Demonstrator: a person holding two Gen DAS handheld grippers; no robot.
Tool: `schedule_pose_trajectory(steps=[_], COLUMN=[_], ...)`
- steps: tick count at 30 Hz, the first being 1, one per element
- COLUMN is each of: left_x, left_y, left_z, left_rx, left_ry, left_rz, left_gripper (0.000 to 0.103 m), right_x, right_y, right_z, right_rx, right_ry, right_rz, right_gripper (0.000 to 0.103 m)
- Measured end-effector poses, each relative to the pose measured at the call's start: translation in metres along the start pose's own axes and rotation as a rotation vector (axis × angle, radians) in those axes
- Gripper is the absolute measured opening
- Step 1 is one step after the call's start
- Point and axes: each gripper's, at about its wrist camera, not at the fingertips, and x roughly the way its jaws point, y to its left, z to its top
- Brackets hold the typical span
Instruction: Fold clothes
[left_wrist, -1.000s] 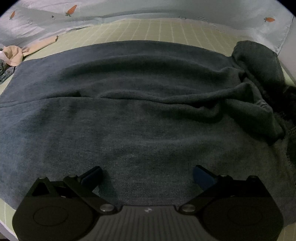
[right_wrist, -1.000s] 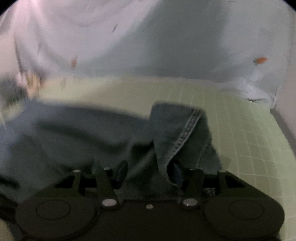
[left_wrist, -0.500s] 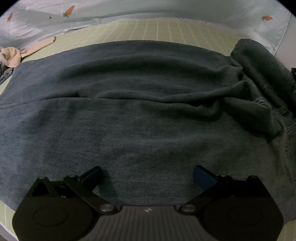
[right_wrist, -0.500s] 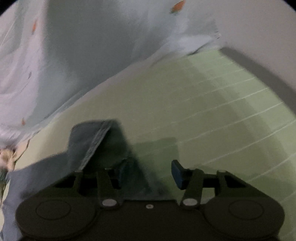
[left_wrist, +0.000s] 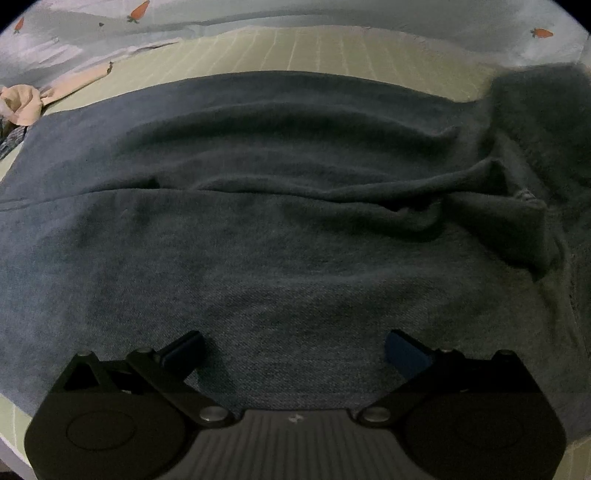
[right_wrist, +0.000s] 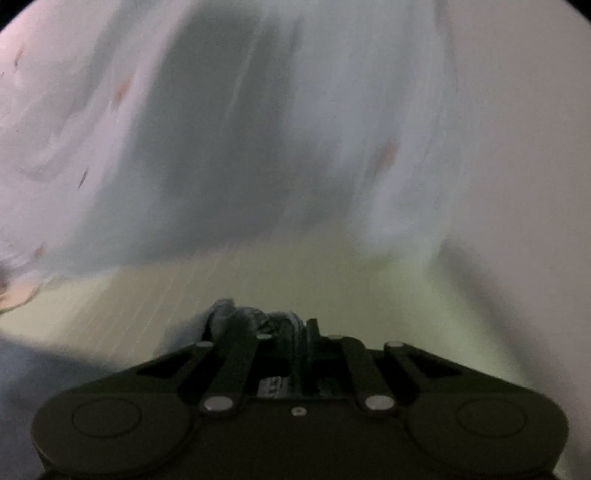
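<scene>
Low in the frame, the left gripper (left_wrist: 293, 345) hovers with fingers spread above the jeans (left_wrist: 280, 229), which fill the centre; the right gripper (right_wrist: 273, 326) clenches a bunched denim fold.

Black gripper (left_wrist: 293, 349), blue pads (left_wrist: 404, 347)

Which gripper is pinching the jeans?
The right gripper: its fingers are shut on a bunch of the jeans. The left gripper hangs open above them, holding nothing.
</scene>
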Motion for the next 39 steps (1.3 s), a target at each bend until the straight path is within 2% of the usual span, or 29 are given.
schedule_pose_trajectory(steps=[1,2,3,4,5,6,7,8,9,10,13,17,21,26,27,29,30,32,34,35,37,39], left_x=[-0.001,-0.001,-0.001,-0.001,-0.001,-0.001,-0.001,-0.002,-0.002,-0.003,-0.004,-0.002,-0.004,-0.004,-0.003,-0.004,-0.005,-0.006,-0.01,-0.012,-0.017,-0.022], left_y=[0.0,-0.001,-0.001,-0.002,-0.002,-0.002,-0.002,-0.002,-0.002,-0.002,-0.003,-0.003,-0.004,-0.005,-0.005,-0.004,-0.003,-0.001,0.004,0.007,0.015,0.024], left_z=[-0.001,-0.002,-0.003,-0.002,-0.002,-0.001,0.0,-0.001,-0.001,-0.001,-0.004,-0.003,-0.001,0.003,0.003,0.001,0.001,0.0,-0.003,-0.006,-0.012,-0.017], left_rx=[-0.005,-0.011,-0.016,-0.017,-0.017,-0.018,-0.018,-0.019,-0.019,-0.021,-0.025,-0.029,-0.037,-0.051,-0.053,-0.051,-0.048,-0.043,-0.05,-0.055,-0.072,-0.089], left_ry=[-0.001,-0.003,-0.005,-0.004,0.001,0.007,0.012,0.012,0.012,0.009,-0.003,-0.003,0.0,0.002,0.001,0.002,0.007,0.017,0.035,0.038,0.04,0.041], left_rz=[0.003,0.005,0.006,0.008,0.008,0.007,0.007,0.007,0.008,0.009,0.012,0.014,0.019,0.027,0.028,0.025,0.02,0.012,0.011,0.013,0.016,0.008], left_gripper=[0.103,0.103,0.103,0.103,0.103,0.103,0.103,0.103,0.103,0.103,0.103,0.103,0.103,0.103,0.103,0.103,0.103,0.103,0.103,0.103,0.103,0.103], right_x=[0.003,0.014,0.027,0.04,0.052,0.051,0.041,0.027,0.01,-0.006,-0.057,-0.117,-0.139,-0.125,-0.119,-0.115,-0.121,-0.145,-0.175,-0.183,-0.191,-0.185], right_y=[-0.007,-0.015,-0.02,-0.023,-0.026,-0.031,-0.037,-0.043,-0.05,-0.056,-0.07,-0.07,-0.066,-0.053,-0.052,-0.051,-0.052,-0.055,-0.056,-0.057,-0.06,-0.069], right_z=[0.01,0.014,0.011,0.006,0.0,-0.006,-0.012,-0.019,-0.029,-0.041,-0.08,-0.118,-0.138,-0.146,-0.147,-0.147,-0.144,-0.133,-0.121,-0.122,-0.133,-0.153], right_rx=[-0.011,-0.014,-0.04,-0.081,-0.122,-0.119,-0.09,-0.036,0.033,0.102,0.279,0.403,0.531,0.593,0.594,0.578,0.576,0.568,0.505,0.458,0.35,0.312], right_ry=[-0.022,-0.008,0.041,0.103,0.166,0.186,0.181,0.178,0.193,0.216,0.297,0.345,0.373,0.415,0.421,0.414,0.393,0.332,0.276,0.277,0.314,0.425], right_rz=[-0.037,-0.07,-0.118,-0.174,-0.229,-0.257,-0.268,-0.269,-0.267,-0.269,-0.281,-0.359,-0.333,-0.298,-0.284,-0.266,-0.259,-0.259,-0.299,-0.328,-0.397,-0.46], right_gripper=[0.008,0.014,0.019,0.033,0.037,0.039,0.05,0.07,0.076,0.078,0.078,0.078,0.078,0.076,0.06,0.019,0.013,0.013,0.012,0.012,0.013,0.016])
